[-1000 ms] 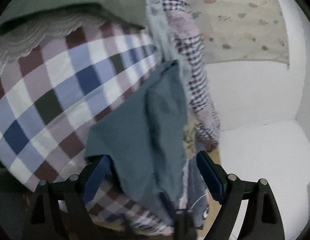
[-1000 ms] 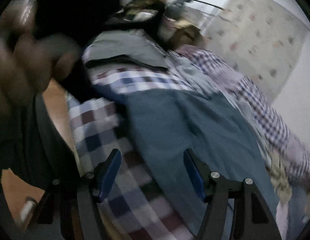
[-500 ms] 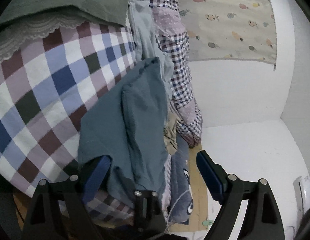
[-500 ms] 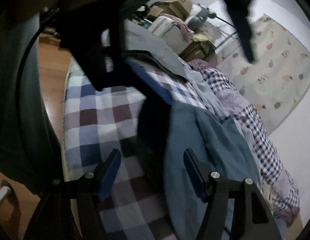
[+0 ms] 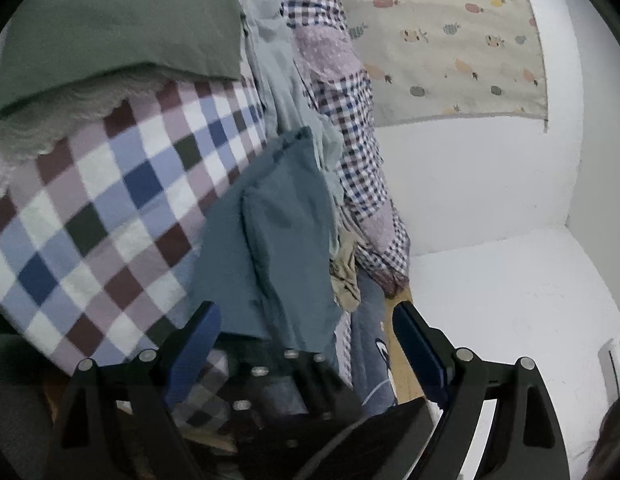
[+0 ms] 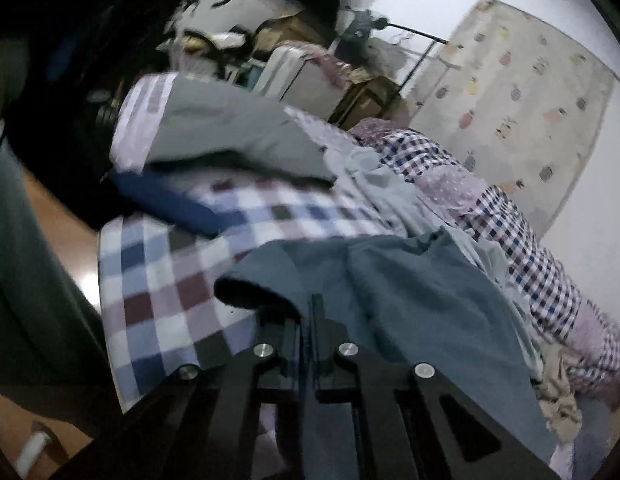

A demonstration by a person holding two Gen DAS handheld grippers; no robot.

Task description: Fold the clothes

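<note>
The teal garment (image 5: 278, 236) lies on the bed, over the checked blanket (image 5: 122, 208), running from the centre of the left wrist view down to its lower middle. The left tongs (image 5: 306, 340) stand wide apart at the bottom of that frame, blue pads (image 5: 194, 344) clear of the cloth, with the black body of the other tool between them. In the right wrist view the right tongs (image 6: 313, 312) are pressed together at lower centre, pinching the near edge of the teal garment (image 6: 409, 292), which bulges up just left of the tips. A green pillow (image 5: 122, 28) fills the upper left of the left view. At upper centre of the right view, blurred boxes and a pale suitcase (image 6: 298, 76) stand behind the bed; their contents cannot be made out.
</note>
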